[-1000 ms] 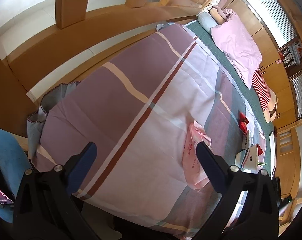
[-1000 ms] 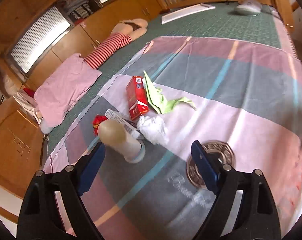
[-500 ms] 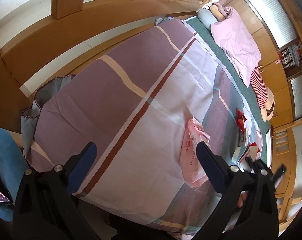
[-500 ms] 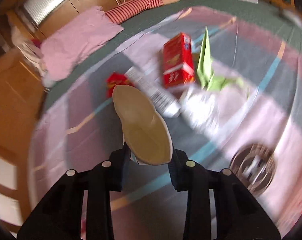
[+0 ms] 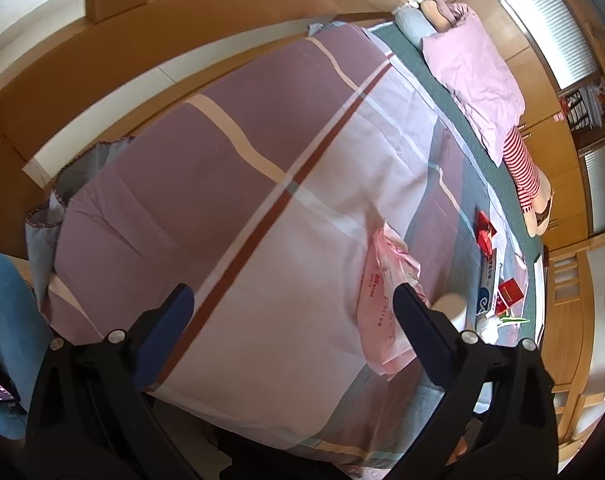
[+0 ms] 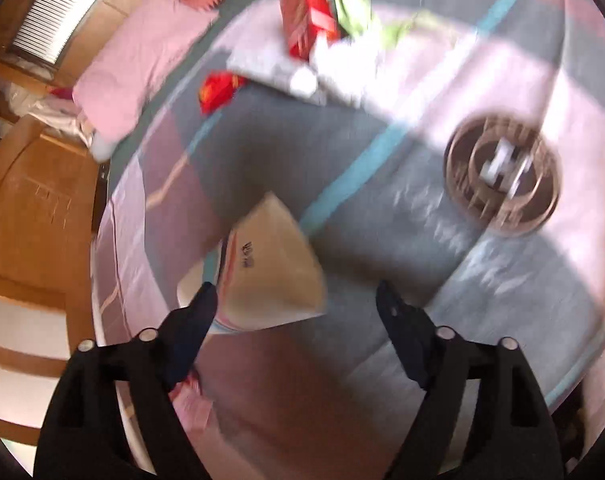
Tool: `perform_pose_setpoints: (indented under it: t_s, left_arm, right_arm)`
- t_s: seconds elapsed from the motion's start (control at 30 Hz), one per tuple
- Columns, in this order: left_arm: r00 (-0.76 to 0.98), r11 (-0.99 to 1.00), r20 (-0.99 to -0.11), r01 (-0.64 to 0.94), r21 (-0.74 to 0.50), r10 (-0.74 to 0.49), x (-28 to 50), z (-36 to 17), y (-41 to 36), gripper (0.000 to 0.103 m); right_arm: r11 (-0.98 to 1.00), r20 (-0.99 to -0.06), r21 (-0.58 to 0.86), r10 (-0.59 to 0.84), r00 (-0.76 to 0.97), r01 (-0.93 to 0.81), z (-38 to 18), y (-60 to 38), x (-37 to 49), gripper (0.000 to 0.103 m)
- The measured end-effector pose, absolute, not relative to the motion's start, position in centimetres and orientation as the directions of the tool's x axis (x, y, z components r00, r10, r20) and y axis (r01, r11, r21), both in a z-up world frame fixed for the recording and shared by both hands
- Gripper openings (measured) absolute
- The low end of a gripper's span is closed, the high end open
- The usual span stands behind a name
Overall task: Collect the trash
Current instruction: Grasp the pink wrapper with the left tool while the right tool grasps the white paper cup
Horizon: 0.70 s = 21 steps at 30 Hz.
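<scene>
Trash is not yet collected, as far as we can judge. We see the paper cup lying on the bedspread between the fingers of the right gripper. The jaws have just been opening and now stand wide; the left finger is just beside the rim of the cup, but the picture is blurred and we cannot tell if it touches. The pads do not press on the cup, so we judge it is released or not yet gripped.

Farther up the bed lie the other pieces: a red box, a green paper, white crumpled tissue, a flat grey-white pack and a red wrapper. All of them are untouched. A round brown holder stands to the right, well apart from the cup.

The pink plastic bag lies flat on the bedspread, near the right finger of the left gripper, whose fingers are spread and hold nothing. We think this bag is for the trash; nothing visible is inside it.

The left view shows the bag clearly, with the pillow and the wooden bed frame. The right view shows only a pink corner at its lower edge, but gives the cup and the pile up close.
</scene>
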<state>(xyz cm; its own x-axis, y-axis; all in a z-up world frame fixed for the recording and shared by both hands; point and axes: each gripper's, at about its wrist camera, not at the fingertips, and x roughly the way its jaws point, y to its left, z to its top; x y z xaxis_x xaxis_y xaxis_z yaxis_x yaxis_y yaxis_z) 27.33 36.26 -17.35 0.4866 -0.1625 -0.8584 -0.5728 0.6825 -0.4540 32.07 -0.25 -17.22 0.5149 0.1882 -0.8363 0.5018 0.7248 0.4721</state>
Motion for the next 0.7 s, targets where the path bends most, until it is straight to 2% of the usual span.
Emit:
perform_pose_setpoints:
  t_s: [0.1,0.2,0.27,0.3,0.43,0.5,0.53,0.7]
  left_arm:
    - [0.474,0.686,-0.86,-0.564,-0.46,-0.187,27.8,-17.7,35.8,0.099]
    - [0.474,0.678,-0.857,-0.564,-0.472,-0.202,27.7,-17.8,35.7,0.099]
    - [0.477,0.677,-0.857,-0.565,-0.471,-0.197,27.5,-17.7,35.7,0.099]
    - [0.478,0.679,-0.857,-0.565,-0.468,-0.193,27.5,-17.7,35.7,0.099]
    - [0.47,0.682,-0.86,-0.564,-0.465,-0.198,27.6,-17.8,35.4,0.099]
    - [0.464,0.692,-0.862,-0.555,-0.461,-0.202,27.8,-17.8,35.1,0.099]
    - [0.463,0.699,-0.863,-0.548,-0.459,-0.204,27.9,-17.8,34.8,0.099]
    - [0.501,0.724,-0.839,-0.495,-0.481,-0.215,28.8,-17.5,33.7,0.099]
  right_arm:
    - [0.767,-0.817,0.435,0.116,0.565,0.472,-16.1,0.0,32.4,0.087]
    - [0.821,-0.793,0.426,0.137,0.593,0.381,-15.6,1.6,34.2,0.089]
    - [0.855,-0.806,0.396,0.148,0.574,0.335,-15.8,3.1,35.5,0.095]
    - [0.878,-0.821,0.367,0.15,0.551,0.308,-16.2,3.9,36.0,0.096]
    - [0.94,-0.901,0.224,0.099,0.422,0.257,-18.7,6.0,37.1,0.096]
    - [0.943,-0.915,0.232,0.128,0.382,0.24,-19.9,6.5,37.1,0.094]
    - [0.943,-0.915,0.235,0.134,0.38,0.234,-20.1,6.6,36.9,0.083]
    - [0.934,-0.89,0.236,0.097,0.445,0.269,-18.7,5.4,35.1,0.083]
